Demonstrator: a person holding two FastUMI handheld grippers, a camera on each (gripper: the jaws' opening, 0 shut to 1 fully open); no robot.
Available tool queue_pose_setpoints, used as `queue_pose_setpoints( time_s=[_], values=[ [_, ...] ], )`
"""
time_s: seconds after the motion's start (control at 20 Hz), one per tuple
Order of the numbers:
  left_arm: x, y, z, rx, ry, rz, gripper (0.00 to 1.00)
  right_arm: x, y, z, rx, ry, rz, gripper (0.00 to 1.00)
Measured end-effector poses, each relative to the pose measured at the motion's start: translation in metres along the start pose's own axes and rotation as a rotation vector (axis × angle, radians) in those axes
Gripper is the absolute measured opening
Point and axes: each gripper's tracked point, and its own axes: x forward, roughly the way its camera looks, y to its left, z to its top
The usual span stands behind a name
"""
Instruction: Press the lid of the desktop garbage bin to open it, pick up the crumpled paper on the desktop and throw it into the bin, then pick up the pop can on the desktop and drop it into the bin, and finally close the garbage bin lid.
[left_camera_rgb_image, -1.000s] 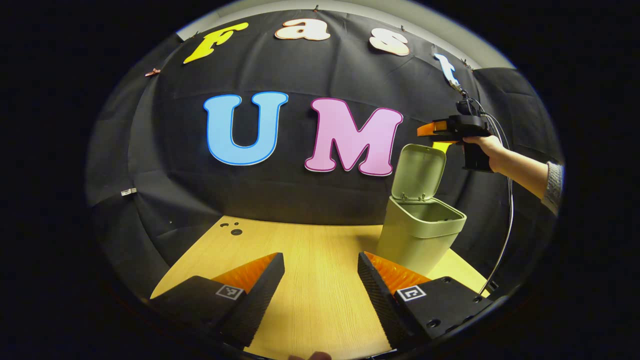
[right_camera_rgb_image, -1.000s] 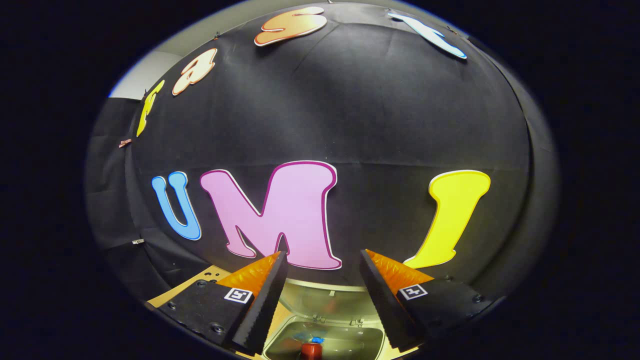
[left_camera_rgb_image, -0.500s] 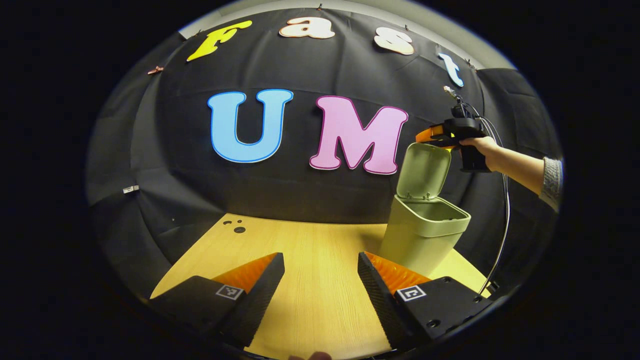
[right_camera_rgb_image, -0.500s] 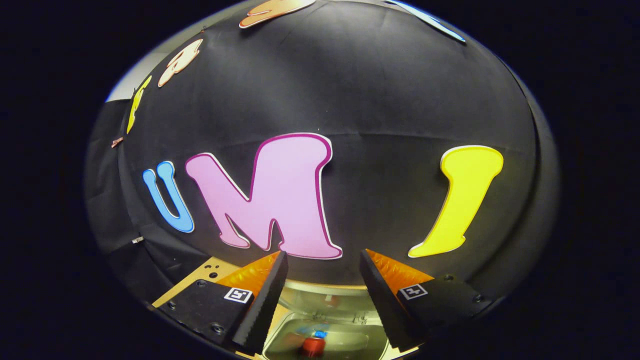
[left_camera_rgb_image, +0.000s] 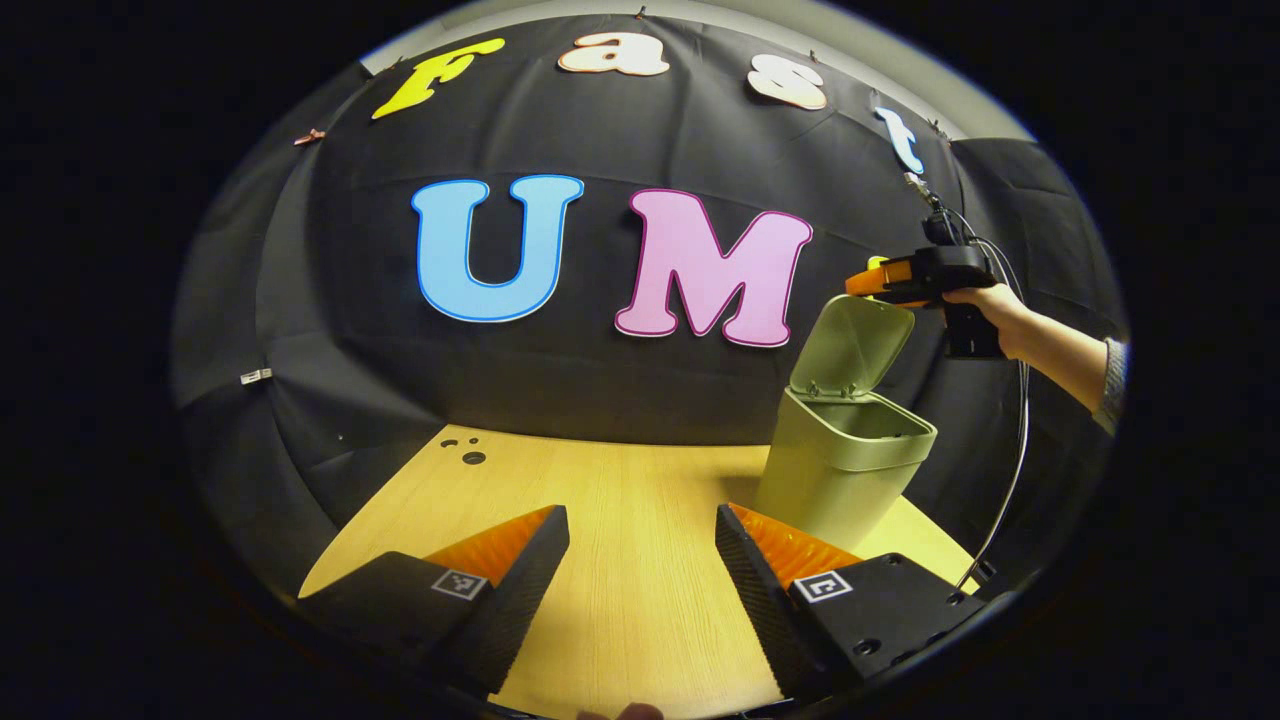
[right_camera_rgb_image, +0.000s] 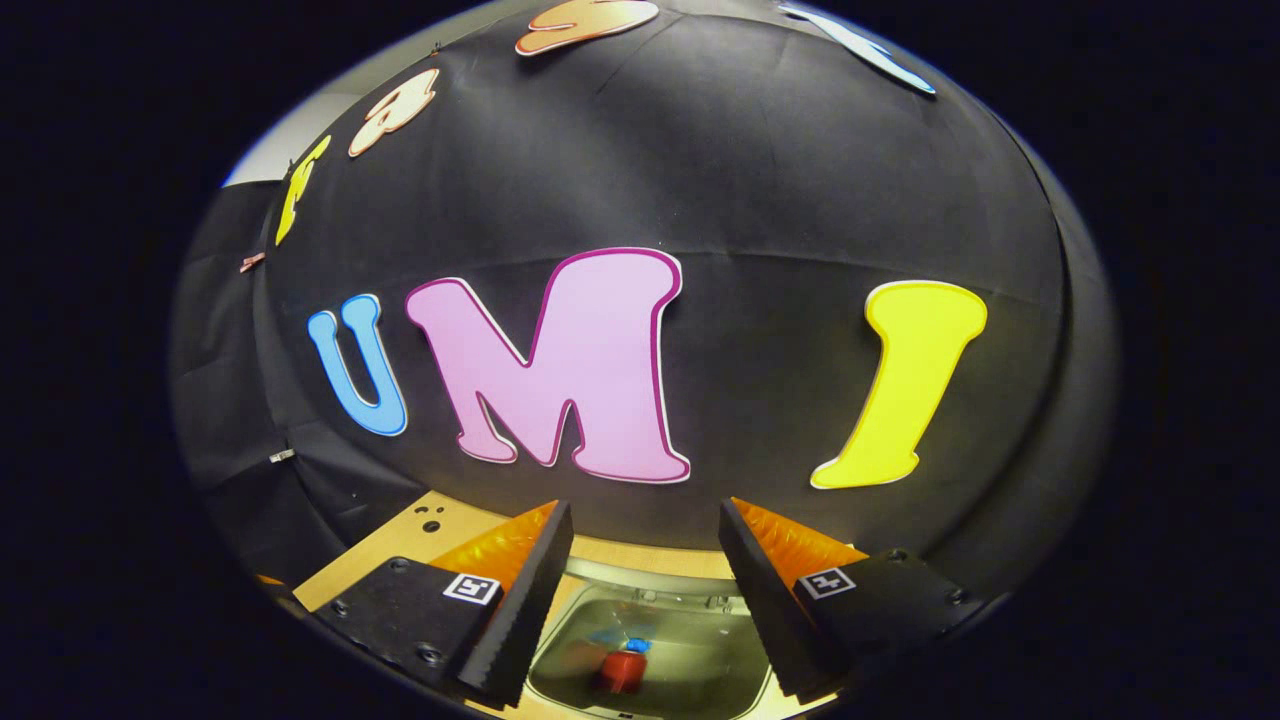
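A green desktop garbage bin (left_camera_rgb_image: 845, 470) is standing on a light wooden table (left_camera_rgb_image: 620, 560), toward the table's far right side, in front of the booth's black cloth wall. Its lid (left_camera_rgb_image: 852, 345) is hinged at the back and is tilting forward over the opening, partly raised.

In the left gripper view, the left gripper (left_camera_rgb_image: 642, 560) is hovering low over the table with its two fingers spread apart and nothing between them. The bin is sitting just beyond its right finger.

Farther off in that view, the right gripper (left_camera_rgb_image: 880, 283) is reaching in from the right, held by a person's hand (left_camera_rgb_image: 995, 312) with a grey sleeve at the wrist. Its tip is sitting at the top edge of the lid — whether it is actually touching the lid is hard to tell. A thin cable (left_camera_rgb_image: 1005, 480) is hanging down from it.

In the right gripper view, the right gripper (right_camera_rgb_image: 645, 560) is looking down over the bin with its fingers spread apart, gripping nothing. Between them, the bin's inside is showing, with a red pop can (right_camera_rgb_image: 622, 670) lying at the bottom and something blue (right_camera_rgb_image: 636, 645) just behind it — too blurred to identify.
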Motion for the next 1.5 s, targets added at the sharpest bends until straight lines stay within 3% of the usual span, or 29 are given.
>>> queue_pose_setpoints(
  time_s=[1.5],
  values=[
    [-0.002, -0.022, -0.002, 0.019, 0.001, -0.052, 0.95, -0.067, 0.020, -0.139, -0.021, 0.263, 0.068, 0.94]
  ],
)
